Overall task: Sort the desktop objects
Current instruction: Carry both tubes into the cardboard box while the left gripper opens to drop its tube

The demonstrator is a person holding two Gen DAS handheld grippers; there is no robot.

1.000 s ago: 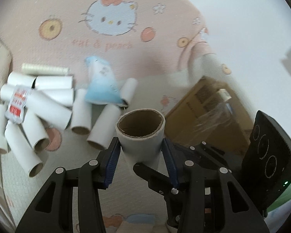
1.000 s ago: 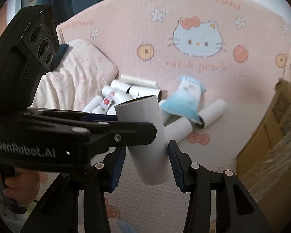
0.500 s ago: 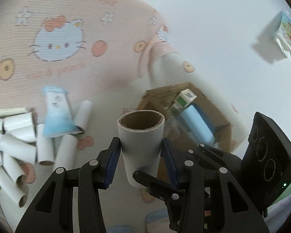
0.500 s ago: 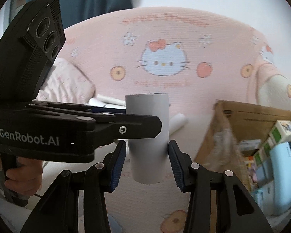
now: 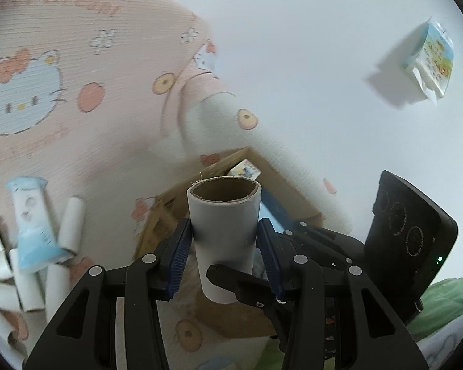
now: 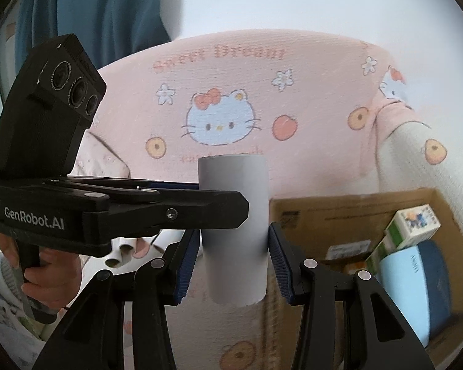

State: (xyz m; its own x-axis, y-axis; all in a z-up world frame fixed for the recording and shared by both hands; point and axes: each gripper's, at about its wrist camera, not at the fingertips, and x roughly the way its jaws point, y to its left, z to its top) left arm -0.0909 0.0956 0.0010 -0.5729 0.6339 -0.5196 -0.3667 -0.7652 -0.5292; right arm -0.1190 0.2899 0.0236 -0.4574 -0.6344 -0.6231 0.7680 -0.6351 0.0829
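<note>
Cardboard tube, white outside and brown inside, is clamped by both claws at once: left gripper has its blue pads pressed on the tube's two sides, and in its view the right gripper's black fingers cross in front of the lower end. In the right wrist view the same tube stands between the right gripper's pads, both jaws partly closed on it, with the left gripper's finger reaching in from the left. Long axis upright, open mouth pointing up, slightly tilted in the left view. Tube is held in the air, above the near edge of the cardboard box. Loose tubes and a blue pouch lie on the pink bedding, far left.
</note>
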